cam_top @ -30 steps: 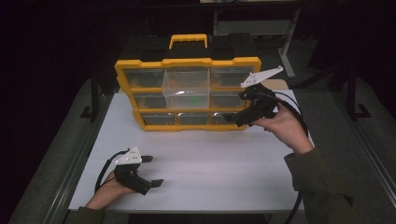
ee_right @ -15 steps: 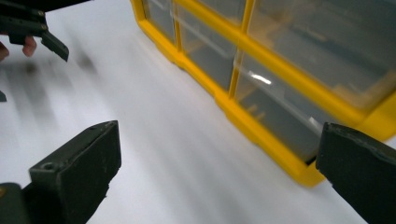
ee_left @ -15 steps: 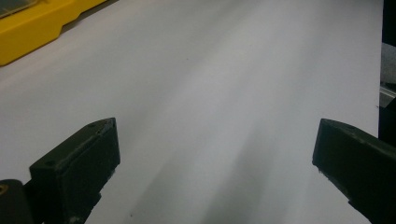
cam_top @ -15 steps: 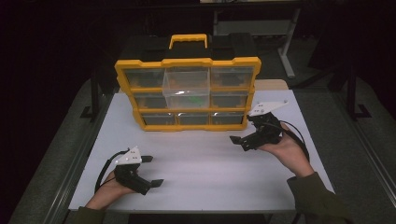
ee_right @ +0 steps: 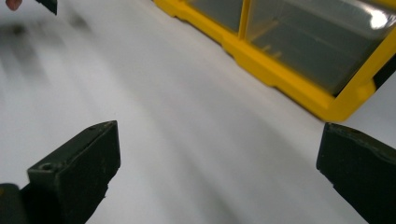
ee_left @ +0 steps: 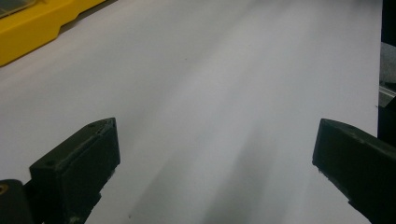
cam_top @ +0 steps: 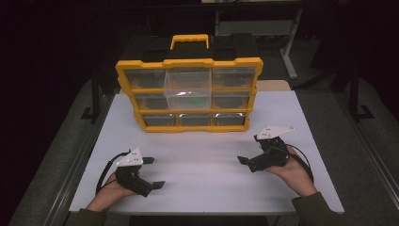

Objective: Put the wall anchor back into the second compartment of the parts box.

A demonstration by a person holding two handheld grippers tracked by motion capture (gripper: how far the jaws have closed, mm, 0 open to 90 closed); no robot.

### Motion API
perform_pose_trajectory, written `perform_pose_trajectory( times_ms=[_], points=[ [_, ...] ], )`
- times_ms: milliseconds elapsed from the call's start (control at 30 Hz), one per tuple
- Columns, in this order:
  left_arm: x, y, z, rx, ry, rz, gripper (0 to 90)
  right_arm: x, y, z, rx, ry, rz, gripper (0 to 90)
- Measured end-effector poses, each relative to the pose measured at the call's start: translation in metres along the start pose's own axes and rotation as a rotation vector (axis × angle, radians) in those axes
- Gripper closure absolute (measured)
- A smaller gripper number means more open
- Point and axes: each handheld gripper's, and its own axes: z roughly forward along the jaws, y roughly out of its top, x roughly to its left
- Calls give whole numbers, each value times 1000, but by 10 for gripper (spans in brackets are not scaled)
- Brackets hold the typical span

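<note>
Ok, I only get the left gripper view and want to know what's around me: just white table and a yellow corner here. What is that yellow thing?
Observer: A yellow organizer case with clear drawers, standing upright at the far side of the white table, its handle on top.
Operator: Is any drawer out?
Observer: Yes, the clear middle drawer sticks out toward the person, with something green inside.
Operator: Where is the other gripper?
Observer: The right gripper is low over the table, in front of the case's right end, jaws wide apart and holding nothing.
Operator: And mine?
Observer: The left gripper sits near the table's front edge, left of centre, also open.
</note>
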Motion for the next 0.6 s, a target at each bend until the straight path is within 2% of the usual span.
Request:
perform_pose_trajectory(
  times_ms=[333,600],
  points=[
    [1,1,-2,-11,3,2,7,0,-38,4,14,-29,29,0],
    [1,1,-2,-5,4,5,7,2,-55,-1,-9,-29,42,0]
  ],
)
